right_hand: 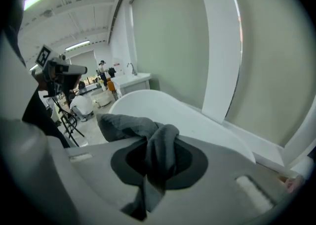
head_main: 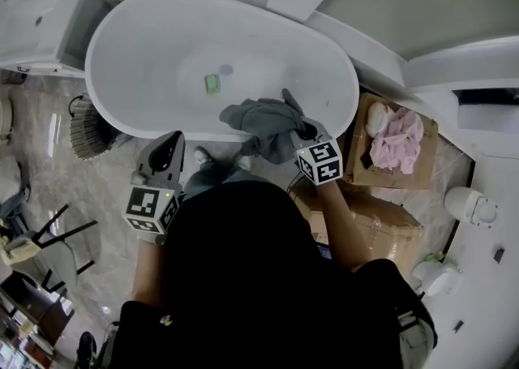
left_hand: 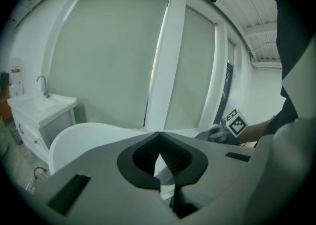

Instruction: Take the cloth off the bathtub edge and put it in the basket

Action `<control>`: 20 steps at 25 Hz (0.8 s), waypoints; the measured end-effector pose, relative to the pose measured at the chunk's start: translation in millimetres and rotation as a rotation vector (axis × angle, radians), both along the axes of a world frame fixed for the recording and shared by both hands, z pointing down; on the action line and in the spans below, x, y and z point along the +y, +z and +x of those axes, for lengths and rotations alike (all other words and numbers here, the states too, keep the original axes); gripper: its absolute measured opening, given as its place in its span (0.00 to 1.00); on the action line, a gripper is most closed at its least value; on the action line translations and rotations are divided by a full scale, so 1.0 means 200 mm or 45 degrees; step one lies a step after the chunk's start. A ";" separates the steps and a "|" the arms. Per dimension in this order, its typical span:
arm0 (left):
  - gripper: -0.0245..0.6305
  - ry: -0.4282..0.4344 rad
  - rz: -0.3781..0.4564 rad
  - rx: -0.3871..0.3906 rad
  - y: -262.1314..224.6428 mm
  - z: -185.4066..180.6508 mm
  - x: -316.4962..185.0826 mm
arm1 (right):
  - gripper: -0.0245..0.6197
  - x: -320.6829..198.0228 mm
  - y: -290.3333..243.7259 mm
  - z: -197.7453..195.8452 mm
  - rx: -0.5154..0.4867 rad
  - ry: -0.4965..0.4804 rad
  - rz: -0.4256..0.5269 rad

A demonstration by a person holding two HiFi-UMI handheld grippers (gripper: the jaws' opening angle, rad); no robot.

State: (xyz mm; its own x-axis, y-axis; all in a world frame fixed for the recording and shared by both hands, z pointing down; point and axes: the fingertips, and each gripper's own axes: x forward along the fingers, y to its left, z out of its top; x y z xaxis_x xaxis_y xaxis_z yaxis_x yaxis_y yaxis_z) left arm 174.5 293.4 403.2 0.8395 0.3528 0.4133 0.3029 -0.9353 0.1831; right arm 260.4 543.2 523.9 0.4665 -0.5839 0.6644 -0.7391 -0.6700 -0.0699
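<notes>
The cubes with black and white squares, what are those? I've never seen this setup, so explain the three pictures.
No robot here: a person holds a two-jaw gripper in each hand, and each cube is part of its gripper. The head view looks down from the person's head at a white bathtub. The other two views come from cameras riding on the grippers, looking along their jaws. The right gripper is clamped on a grey cloth over the tub's near edge. The left gripper is shut and empty. A small green thing lies in the tub; a box beside it holds pink cloth.
</notes>
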 end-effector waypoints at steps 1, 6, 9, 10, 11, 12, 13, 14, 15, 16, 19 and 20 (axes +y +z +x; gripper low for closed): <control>0.06 -0.012 0.005 0.014 -0.02 0.00 -0.02 | 0.10 -0.02 -0.06 0.01 0.013 0.002 0.033; 0.06 -0.068 0.010 0.072 -0.14 0.01 -0.07 | 0.10 -0.14 -0.36 0.05 0.072 -0.025 0.176; 0.06 -0.095 0.024 0.085 -0.18 0.02 -0.07 | 0.10 -0.21 -0.52 0.09 0.096 -0.051 0.262; 0.06 -0.109 0.027 0.089 -0.19 0.01 -0.08 | 0.10 -0.24 -0.57 0.09 0.104 -0.067 0.288; 0.06 -0.124 0.029 0.094 -0.21 0.00 -0.08 | 0.10 -0.27 -0.61 0.10 0.111 -0.086 0.312; 0.06 -0.140 0.033 0.099 -0.22 -0.01 -0.08 | 0.10 -0.30 -0.66 0.10 0.116 -0.107 0.336; 0.06 -0.159 0.044 0.103 -0.23 -0.03 -0.08 | 0.10 -0.33 -0.69 0.10 0.119 -0.132 0.360; 0.06 -0.182 0.060 0.105 -0.23 -0.04 -0.09 | 0.10 -0.37 -0.72 0.11 0.119 -0.160 0.383; 0.06 -0.213 0.078 0.105 -0.23 -0.06 -0.11 | 0.10 -0.41 -0.74 0.11 0.118 -0.190 0.404; 0.06 -0.245 0.092 0.102 -0.23 -0.08 -0.13 | 0.10 -0.45 -0.77 0.10 0.116 -0.222 0.422; 0.06 -0.337 0.091 0.097 -0.23 -0.17 -0.20 | 0.10 -0.59 -0.82 0.06 0.108 -0.317 0.456; 0.06 -0.369 0.084 0.096 -0.23 -0.21 -0.22 | 0.10 -0.64 -0.83 0.04 0.105 -0.350 0.465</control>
State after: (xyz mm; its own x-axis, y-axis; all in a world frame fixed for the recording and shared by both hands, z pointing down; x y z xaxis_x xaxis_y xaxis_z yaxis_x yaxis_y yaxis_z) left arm 132.6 248.6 357.6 0.9305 0.0686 0.3598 0.0324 -0.9939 0.1058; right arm 268.0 416.1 357.7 0.3044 -0.8821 0.3596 -0.8987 -0.3911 -0.1985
